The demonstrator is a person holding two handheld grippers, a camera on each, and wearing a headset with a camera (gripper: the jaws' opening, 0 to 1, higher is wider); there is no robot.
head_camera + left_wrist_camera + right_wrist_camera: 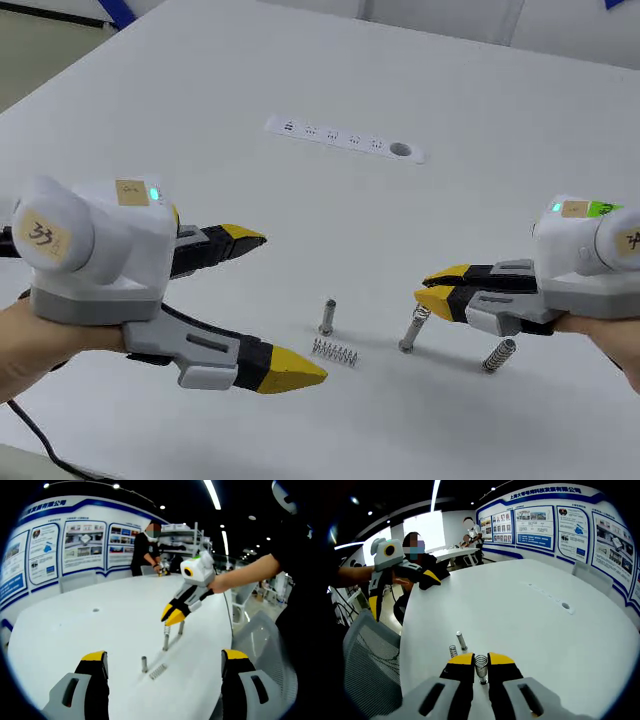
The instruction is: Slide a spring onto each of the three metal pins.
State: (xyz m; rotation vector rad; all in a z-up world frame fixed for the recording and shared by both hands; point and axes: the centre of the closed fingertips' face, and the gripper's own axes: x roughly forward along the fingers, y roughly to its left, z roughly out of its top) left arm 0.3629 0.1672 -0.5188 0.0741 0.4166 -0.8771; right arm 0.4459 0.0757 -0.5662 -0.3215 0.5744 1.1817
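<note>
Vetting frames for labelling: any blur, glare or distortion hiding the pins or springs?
Head view: sharp, faint shadows by the pins. Left gripper view: fisheye bend, ceiling lights glare, loose spring small but clear. Right gripper view: same bend, fingers slightly soft.

Right tool (480,659) pinching spring (480,667) on pin (482,681), bare pin (461,640) and loose spring (453,651) beyond, white table (545,630)

3 short metal pins. Left pin (327,316) stands upright and bare, with a loose spring (334,351) lying flat just beside its base. Middle pin (409,338) leans, its second spring (421,313) only on the top end, pinched in the right gripper (422,284). Right pin (489,366) is tilted low, with a third spring (503,350) covering most of it.
</note>
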